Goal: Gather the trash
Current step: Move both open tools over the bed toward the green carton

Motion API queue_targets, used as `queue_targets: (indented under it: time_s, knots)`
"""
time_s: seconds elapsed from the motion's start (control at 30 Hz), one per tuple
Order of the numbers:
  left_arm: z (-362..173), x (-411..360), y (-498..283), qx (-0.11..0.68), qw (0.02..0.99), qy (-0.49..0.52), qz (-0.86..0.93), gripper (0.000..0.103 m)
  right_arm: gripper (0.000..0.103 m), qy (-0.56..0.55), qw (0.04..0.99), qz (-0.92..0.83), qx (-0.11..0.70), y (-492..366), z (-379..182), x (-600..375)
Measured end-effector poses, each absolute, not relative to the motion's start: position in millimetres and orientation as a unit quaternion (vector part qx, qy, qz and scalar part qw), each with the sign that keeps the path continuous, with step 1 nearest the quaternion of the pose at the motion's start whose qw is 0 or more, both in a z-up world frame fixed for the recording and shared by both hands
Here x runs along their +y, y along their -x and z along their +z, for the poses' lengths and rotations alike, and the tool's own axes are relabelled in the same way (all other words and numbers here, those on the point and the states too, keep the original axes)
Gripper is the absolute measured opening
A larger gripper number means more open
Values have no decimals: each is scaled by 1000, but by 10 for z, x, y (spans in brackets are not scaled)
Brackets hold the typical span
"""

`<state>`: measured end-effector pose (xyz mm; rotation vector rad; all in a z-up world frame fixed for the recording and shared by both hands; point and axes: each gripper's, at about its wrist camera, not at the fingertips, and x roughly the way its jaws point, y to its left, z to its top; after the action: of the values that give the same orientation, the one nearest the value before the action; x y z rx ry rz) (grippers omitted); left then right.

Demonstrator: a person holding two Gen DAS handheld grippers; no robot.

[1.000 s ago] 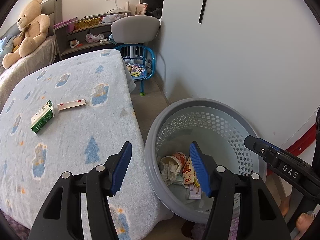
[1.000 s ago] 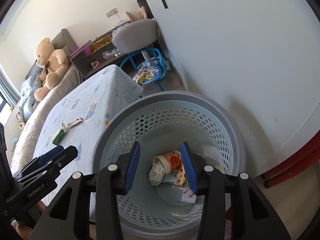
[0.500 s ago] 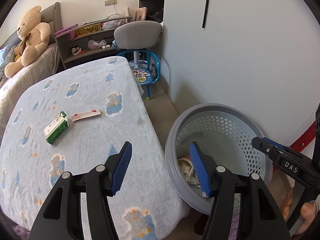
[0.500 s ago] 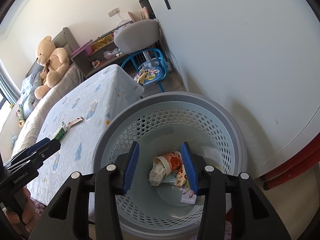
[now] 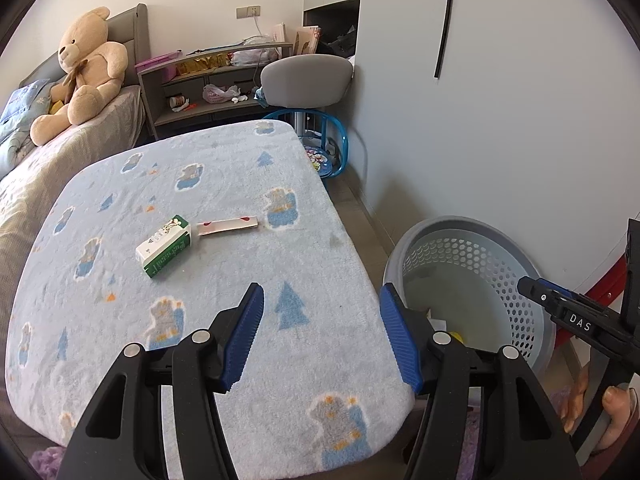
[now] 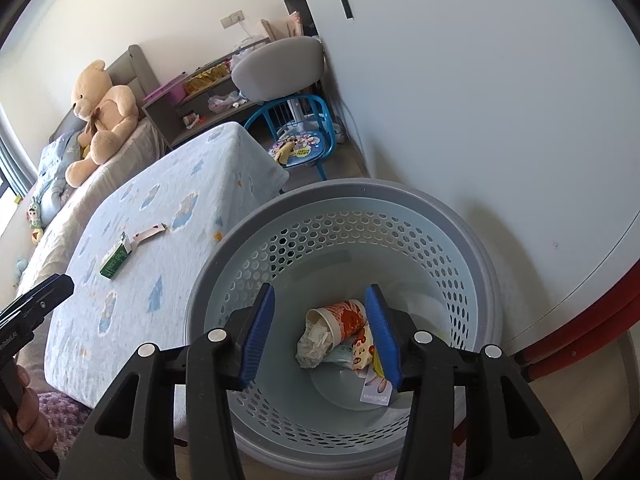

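The left gripper (image 5: 320,332) has been swung away from the basket (image 5: 404,256) over the last second: a second ago the basket's inside lay between its jaws, whereas now the blanket-covered surface (image 5: 120,320) fills most of its view and the basket is seen to the right of that surface, on the floor by the wall. Its jaws are spread wide, with nothing between them. The right gripper (image 6: 320,336) has been kept where it was, over the basket's mouth (image 6: 460,216), jaws likewise parted and empty.

Inside the basket, directly beneath the right gripper, a paper cup (image 6: 344,318) lying on its side, a crumpled tissue (image 6: 314,342) and some printed wrappers (image 6: 362,350) are seen on the bottom; these pieces are judged to be already collected.

Farther out, near the middle of the surface and well apart from the basket, a green-and-white carton (image 5: 164,246) is lying flat, and just beside its far end, a pale paper strip (image 5: 228,225) with small red marks. Whether the two touch cannot be told. They are the trash left to gather.

The turn of the left gripper is judged to be the start of a reach toward the carton. The task is thus taken to be partly done, with these two items still to be carried to the basket.
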<state>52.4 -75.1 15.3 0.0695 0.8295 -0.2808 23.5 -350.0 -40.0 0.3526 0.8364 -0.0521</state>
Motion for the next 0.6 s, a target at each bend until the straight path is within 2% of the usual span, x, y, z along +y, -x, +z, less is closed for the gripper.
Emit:
queue_targets:
  time_s: [0.6]
  knots:
    - [41,281,-385,406,910,5,-81,58,51,-144,895,13,422,-217,-407,-2774]
